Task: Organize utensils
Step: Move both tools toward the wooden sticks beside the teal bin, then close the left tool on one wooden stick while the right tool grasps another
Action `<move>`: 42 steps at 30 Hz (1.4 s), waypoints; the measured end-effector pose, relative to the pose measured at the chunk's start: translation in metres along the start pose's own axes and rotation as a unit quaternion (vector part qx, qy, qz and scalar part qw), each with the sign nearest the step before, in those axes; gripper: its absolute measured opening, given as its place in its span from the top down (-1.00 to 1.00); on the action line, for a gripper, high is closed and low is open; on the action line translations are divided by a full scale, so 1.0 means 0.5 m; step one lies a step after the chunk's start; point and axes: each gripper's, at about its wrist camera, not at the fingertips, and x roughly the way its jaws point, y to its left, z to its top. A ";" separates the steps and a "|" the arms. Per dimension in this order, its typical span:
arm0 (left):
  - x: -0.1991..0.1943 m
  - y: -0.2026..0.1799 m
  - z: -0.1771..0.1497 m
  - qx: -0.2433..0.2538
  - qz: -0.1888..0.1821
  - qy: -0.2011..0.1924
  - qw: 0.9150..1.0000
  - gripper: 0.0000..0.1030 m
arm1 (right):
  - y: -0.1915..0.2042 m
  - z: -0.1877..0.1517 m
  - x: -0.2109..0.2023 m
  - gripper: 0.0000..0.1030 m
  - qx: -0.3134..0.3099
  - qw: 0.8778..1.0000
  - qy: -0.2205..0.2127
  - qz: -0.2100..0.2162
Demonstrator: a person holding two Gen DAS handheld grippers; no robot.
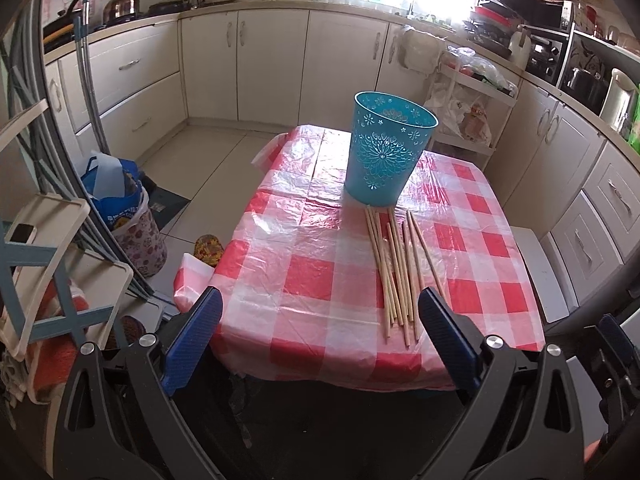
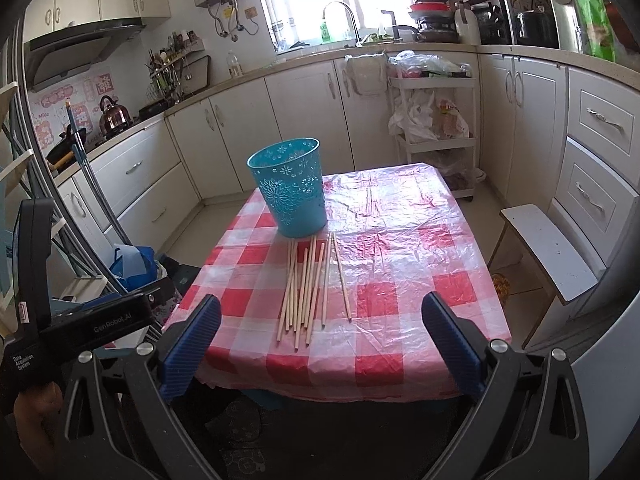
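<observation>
Nothing is being held yet: the left gripper and the right gripper are both being kept wide open and empty, well short of the blue basket. The wooden chopsticks are all lying loose just before the basket, so everything is left. "GenRobot.AI" is being read on the left device.
</observation>
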 end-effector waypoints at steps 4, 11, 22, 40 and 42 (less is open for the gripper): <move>0.074 -0.018 0.023 0.002 0.001 0.016 1.000 -0.84 | -0.014 0.019 0.069 -0.87 -0.007 1.000 0.015 -0.011; 0.216 -0.057 0.056 0.008 0.002 0.041 0.999 -0.84 | -0.036 0.032 0.210 -0.87 -0.028 0.998 0.053 -0.025; 0.401 -0.118 0.092 0.021 -0.034 0.089 0.995 -0.17 | -0.065 0.042 0.370 -0.87 -0.046 0.994 0.091 -0.033; 0.516 -0.147 0.116 0.054 -0.093 0.110 0.988 0.69 | -0.059 0.057 0.501 0.01 -0.078 0.987 0.136 -0.022; 0.520 -0.140 0.120 0.048 -0.110 0.115 0.986 0.70 | -0.053 0.057 0.515 0.14 -0.084 0.986 0.142 -0.016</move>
